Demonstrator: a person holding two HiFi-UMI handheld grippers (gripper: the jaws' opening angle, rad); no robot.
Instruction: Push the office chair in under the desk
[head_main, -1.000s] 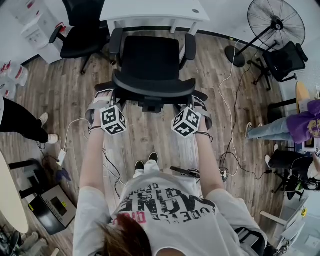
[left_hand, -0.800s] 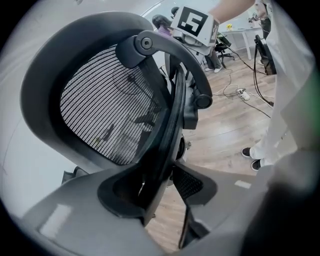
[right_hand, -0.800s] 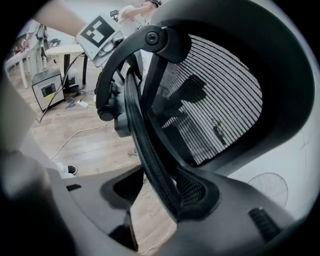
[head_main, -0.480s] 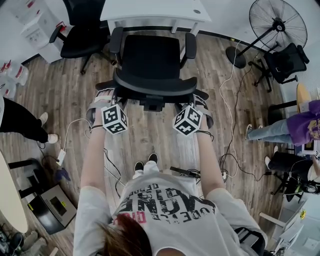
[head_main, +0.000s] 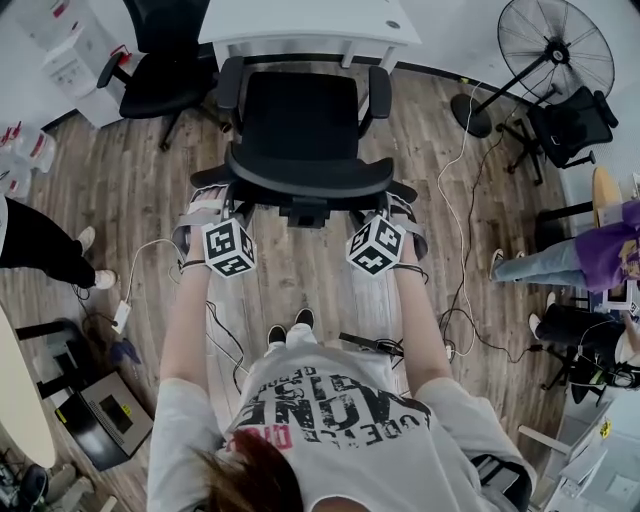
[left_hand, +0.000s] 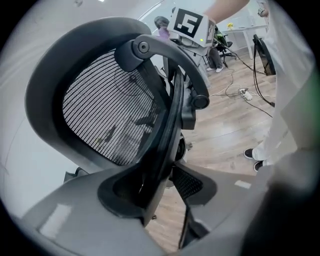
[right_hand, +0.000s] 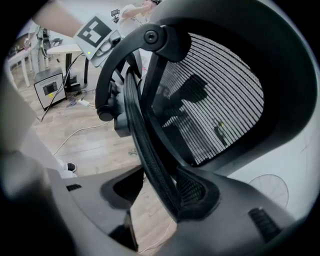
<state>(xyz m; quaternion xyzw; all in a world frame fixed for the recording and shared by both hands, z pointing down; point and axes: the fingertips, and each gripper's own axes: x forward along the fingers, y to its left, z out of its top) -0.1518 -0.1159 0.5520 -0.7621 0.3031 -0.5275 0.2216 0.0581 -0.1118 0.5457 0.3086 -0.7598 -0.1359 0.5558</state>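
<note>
The black office chair (head_main: 300, 120) stands on the wood floor with its seat toward the white desk (head_main: 300, 20); the seat's front lies just under the desk's edge. My left gripper (head_main: 218, 195) is shut on the left rim of the mesh backrest (left_hand: 110, 115), and that rim runs between its jaws (left_hand: 160, 185). On the backrest's right rim (right_hand: 150, 150) my right gripper (head_main: 393, 200) is shut in the same way, the rim passing between its jaws (right_hand: 155, 192). Both armrests flank the seat.
A second black chair (head_main: 160, 65) sits left of the desk beside white drawers (head_main: 70, 50). A standing fan (head_main: 550, 50) and another chair (head_main: 570, 120) are at the right. Cables (head_main: 455, 200) trail over the floor. A person's legs (head_main: 40, 245) are at the left, a seated person (head_main: 590, 255) at the right.
Almost nothing: the left gripper's marker cube sits slightly lower in the head view, and the chair has barely shifted.
</note>
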